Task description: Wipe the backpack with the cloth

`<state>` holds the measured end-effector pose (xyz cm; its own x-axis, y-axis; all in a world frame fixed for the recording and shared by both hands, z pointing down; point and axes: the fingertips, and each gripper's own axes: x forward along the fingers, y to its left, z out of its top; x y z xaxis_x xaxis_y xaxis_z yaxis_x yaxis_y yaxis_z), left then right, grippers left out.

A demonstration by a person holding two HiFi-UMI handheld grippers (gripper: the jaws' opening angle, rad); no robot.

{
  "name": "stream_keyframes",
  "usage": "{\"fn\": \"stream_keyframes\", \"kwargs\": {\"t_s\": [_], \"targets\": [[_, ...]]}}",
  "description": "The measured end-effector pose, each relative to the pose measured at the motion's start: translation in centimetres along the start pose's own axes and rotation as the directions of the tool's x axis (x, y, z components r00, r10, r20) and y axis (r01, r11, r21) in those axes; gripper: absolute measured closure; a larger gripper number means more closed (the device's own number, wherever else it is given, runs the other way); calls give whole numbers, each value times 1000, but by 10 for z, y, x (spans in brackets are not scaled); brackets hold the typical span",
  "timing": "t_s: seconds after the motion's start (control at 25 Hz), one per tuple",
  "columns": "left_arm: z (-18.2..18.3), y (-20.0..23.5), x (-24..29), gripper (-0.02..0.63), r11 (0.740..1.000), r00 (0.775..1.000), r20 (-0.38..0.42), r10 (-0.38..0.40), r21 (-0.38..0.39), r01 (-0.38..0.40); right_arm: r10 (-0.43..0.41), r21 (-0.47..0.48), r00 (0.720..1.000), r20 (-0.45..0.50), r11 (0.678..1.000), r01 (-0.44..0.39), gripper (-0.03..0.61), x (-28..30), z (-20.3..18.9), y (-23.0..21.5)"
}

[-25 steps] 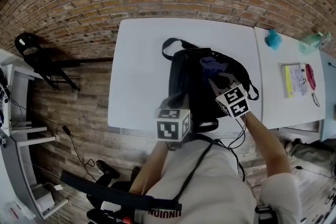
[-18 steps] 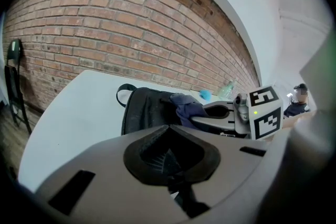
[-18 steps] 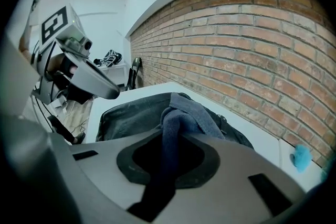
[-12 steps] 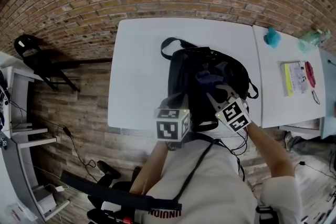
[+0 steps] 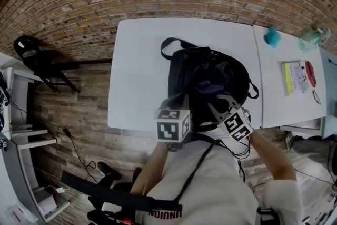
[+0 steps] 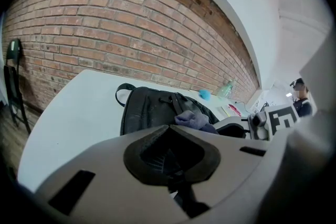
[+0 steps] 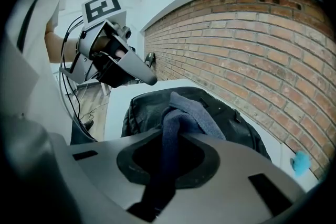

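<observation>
Nearer me now, my right claw (image 5: 213,97) has dragged the cloth (image 5: 206,87) it grips down the backpack (image 5: 184,68) on the table (image 5: 137,60); left claw (image 5: 179,101) clenched empty at its near edge.

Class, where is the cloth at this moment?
In the head view, the cloth sits on the near right part of the black backpack, pinched in the right tongs.
</observation>
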<state>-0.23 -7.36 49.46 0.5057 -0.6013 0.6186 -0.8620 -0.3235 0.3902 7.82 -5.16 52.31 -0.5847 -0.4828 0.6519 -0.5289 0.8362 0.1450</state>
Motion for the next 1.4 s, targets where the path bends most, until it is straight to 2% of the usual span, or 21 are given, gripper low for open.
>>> {"fn": "stream_keyframes", "kwargs": {"t_s": [0.24, 0.56, 1.04, 1.24, 1.4], "targets": [[-1, 0, -1, 609, 1000, 1000, 0, 3, -2, -3, 16, -19, 1000, -8, 1000, -16, 540, -8, -6, 12], [-1, 2, 0, 609, 1000, 1000, 1, 4, -2, -4, 74, -64, 997, -35, 995, -77, 540, -16, -15, 35], [0, 1, -1, 609, 1000, 1000, -1, -2, -9, 2, 167, -78, 977, -133, 981, -178, 540, -15, -40, 63], [1, 6, -2, 609, 1000, 1000, 3, 7, -14, -6, 216, -58, 967, -135, 973, -225, 540, -20, -32, 58], [3, 10, -3, 609, 1000, 1000, 4, 9, -30, -9, 230, 31, 970, -84, 973, -228, 540, -31, -11, 32]]}}
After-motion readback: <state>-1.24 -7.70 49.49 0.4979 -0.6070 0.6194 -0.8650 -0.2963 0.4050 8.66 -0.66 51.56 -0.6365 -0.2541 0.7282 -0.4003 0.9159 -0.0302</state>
